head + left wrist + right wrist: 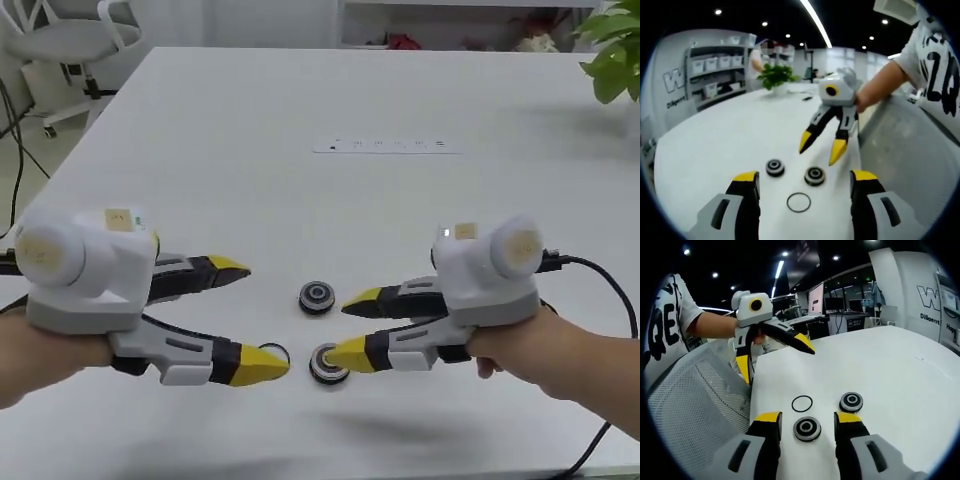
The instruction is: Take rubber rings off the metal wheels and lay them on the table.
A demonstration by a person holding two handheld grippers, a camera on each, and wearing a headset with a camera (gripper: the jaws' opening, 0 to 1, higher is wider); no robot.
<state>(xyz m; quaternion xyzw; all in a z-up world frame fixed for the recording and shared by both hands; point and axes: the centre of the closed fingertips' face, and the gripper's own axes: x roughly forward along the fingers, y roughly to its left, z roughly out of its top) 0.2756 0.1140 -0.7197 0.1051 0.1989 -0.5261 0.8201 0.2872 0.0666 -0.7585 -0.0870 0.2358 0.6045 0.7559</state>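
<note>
Two small metal wheels with dark rims lie flat on the white table (300, 180): a far wheel (317, 297) (775, 167) (851, 402) and a near wheel (328, 363) (815, 176) (807, 428). A loose black rubber ring (787, 202) (792, 403) lies flat beside them, partly hidden under the left gripper's lower finger in the head view. My left gripper (250, 315) (805, 175) (776, 362) is open, its jaws wide either side of the ring. My right gripper (347, 328) (807, 416) (820, 150) is open, with the near wheel between its jaws, untouched.
A thin labelled strip (388, 146) lies further back on the table. A green plant (612, 50) stands at the far right and an office chair (70, 40) at the far left. A mesh chair back (695, 400) sits by the table's near edge.
</note>
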